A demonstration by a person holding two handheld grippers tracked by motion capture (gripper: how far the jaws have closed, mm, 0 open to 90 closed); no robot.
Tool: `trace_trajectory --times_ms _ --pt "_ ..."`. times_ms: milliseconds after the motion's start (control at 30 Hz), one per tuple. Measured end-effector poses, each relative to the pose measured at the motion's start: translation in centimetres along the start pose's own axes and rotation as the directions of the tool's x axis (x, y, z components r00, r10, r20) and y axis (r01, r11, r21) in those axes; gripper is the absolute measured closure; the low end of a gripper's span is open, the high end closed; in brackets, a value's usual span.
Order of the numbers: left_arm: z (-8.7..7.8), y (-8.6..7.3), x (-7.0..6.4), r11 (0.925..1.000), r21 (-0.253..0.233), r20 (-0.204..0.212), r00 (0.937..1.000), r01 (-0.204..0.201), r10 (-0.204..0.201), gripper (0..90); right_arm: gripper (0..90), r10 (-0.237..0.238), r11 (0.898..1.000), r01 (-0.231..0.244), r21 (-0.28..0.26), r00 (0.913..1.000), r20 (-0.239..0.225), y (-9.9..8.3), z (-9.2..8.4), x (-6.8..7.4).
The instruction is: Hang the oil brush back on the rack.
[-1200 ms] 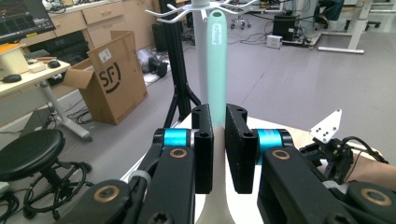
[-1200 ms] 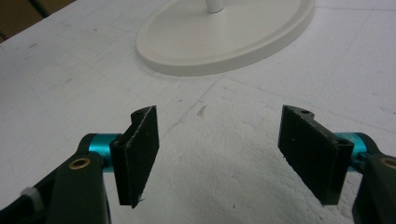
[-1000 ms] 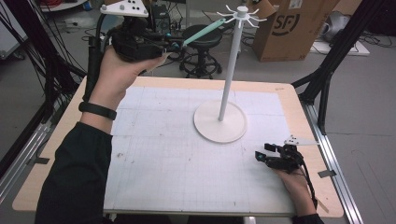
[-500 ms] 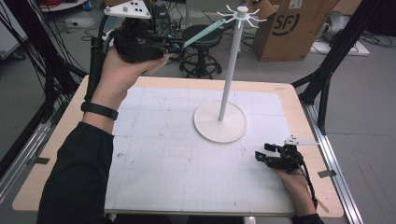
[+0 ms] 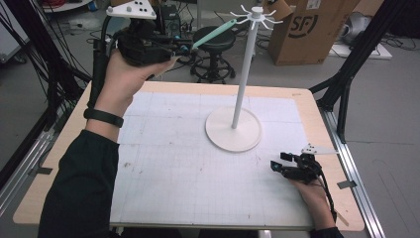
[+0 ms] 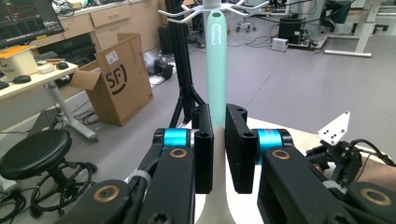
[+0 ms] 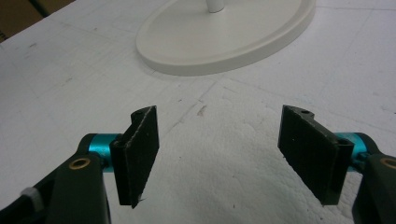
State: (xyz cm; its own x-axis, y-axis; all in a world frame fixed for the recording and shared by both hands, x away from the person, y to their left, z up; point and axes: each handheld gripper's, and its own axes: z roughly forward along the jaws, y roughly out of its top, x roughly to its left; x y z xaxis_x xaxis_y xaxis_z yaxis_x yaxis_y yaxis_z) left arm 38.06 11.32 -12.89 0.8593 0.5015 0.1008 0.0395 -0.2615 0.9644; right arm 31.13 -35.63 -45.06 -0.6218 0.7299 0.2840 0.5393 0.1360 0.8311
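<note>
A white hook stand (image 5: 243, 74) rises from its round base (image 5: 233, 130) on the white grid mat (image 5: 173, 163). My left gripper (image 5: 185, 48) is held up high at the back left, shut on the handle of a mint-green utensil (image 5: 214, 33). The utensil's far end points at the ring of hooks (image 5: 256, 14) on top of the stand. In the left gripper view the green handle (image 6: 216, 60) runs up between the jaws of the left gripper (image 6: 218, 149) to just under the hooks (image 6: 210, 7). My right gripper (image 5: 278, 162) rests low on the mat at the front right, open and holding nothing. Ahead of the right gripper (image 7: 219, 149) lies the stand's base (image 7: 224, 32).
Beyond the table's far edge stand a black stool (image 5: 216, 42) and a cardboard box (image 5: 307, 29). A black frame leg (image 5: 346, 74) slants at the table's right rear corner. The mat between the base and the front edge is bare.
</note>
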Motion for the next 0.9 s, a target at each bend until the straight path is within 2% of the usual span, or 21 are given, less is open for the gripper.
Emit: trace_trajectory --times_ms 900 --pt "1.2 -0.3 -0.3 1.0 0.0 0.013 0.9999 -0.001 0.001 82.0 28.6 -0.001 1.0 0.001 -0.002 1.0 0.0 0.0 0.0 0.0"
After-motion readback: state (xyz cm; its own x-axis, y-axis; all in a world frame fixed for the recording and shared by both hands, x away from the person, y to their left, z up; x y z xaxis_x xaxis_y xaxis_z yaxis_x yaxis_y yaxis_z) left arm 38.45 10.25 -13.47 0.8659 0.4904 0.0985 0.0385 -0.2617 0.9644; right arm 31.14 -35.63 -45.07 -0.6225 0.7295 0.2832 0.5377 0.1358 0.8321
